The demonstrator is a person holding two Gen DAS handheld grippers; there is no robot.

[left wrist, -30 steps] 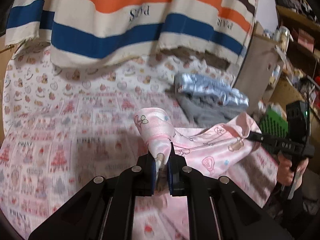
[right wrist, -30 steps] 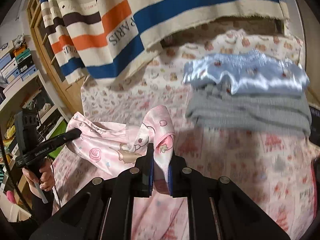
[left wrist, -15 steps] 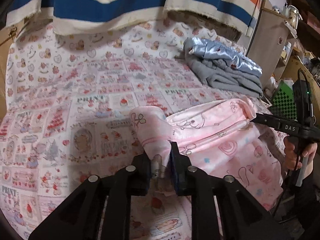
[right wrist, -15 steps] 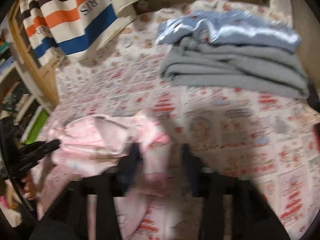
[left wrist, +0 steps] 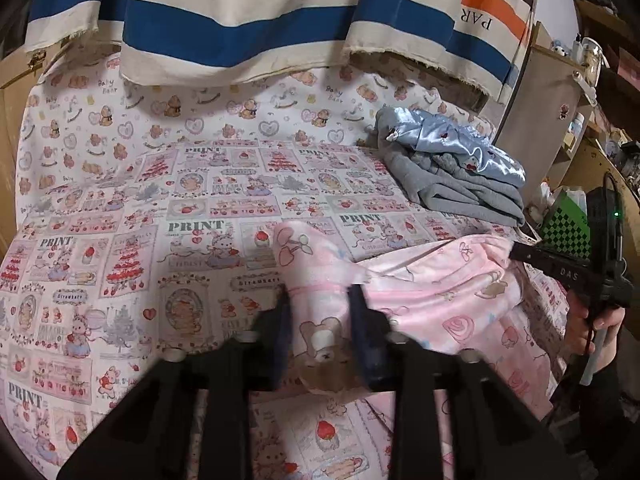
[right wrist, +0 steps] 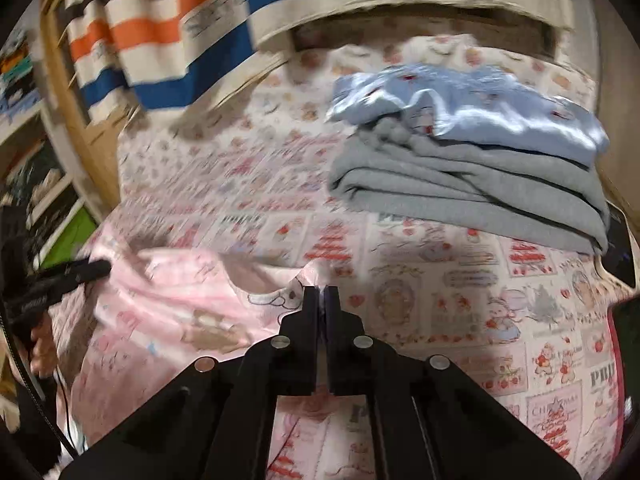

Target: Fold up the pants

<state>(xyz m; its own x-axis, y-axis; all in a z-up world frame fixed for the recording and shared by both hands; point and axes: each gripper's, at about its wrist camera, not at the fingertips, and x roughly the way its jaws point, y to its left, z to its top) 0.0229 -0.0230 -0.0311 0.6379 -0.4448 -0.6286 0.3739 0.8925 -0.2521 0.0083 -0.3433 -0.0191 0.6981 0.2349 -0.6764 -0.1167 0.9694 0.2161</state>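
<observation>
Blur smears left claw (left wrist: 318,312) gripping pink pants (left wrist: 432,300); right claw (right wrist: 320,294) closed, apparently empty.

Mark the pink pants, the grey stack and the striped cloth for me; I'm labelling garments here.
pink pants (left wrist: 440,304): left wrist view, on the spread panel right of the claw.
grey stack (right wrist: 460,188): right wrist view, on its folded front edge.
striped cloth (left wrist: 248,36): left wrist view, on a blue stripe.

Before you, the bed (left wrist: 120,240) wears a printed sheet; pink pants (left wrist: 440,300) lie near right; folded clothes (left wrist: 460,176) far right.
</observation>
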